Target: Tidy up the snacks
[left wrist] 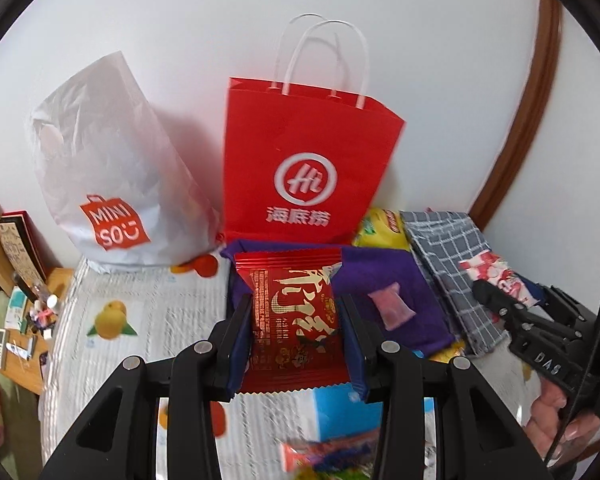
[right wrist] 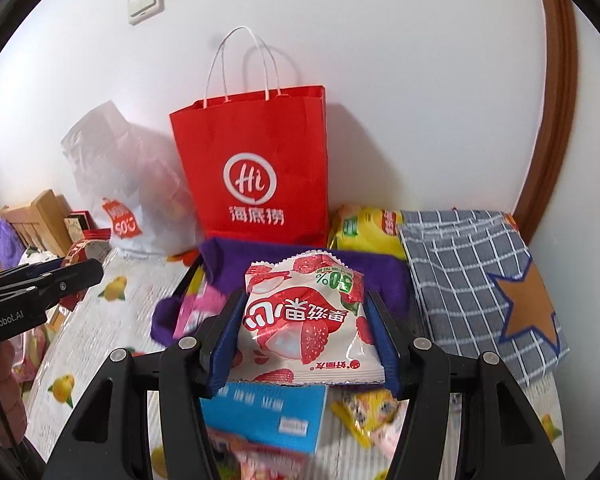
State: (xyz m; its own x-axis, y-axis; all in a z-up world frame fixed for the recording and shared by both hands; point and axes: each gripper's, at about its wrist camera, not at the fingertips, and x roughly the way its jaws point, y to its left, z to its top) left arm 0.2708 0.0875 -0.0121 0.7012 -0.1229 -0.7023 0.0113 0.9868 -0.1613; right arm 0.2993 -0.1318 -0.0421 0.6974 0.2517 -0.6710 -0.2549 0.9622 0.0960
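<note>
The left gripper squeezes a red pack and the right gripper squeezes a white pack, with the red bag standing straight ahead, upper middle of both frames.

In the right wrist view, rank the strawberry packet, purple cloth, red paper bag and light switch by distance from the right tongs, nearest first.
1. Strawberry packet: gripped in the right tongs.
2. Purple cloth: just beyond the packet.
3. Red paper bag: upright behind the cloth, by the wall.
4. Light switch: high on the wall, upper left.
</note>
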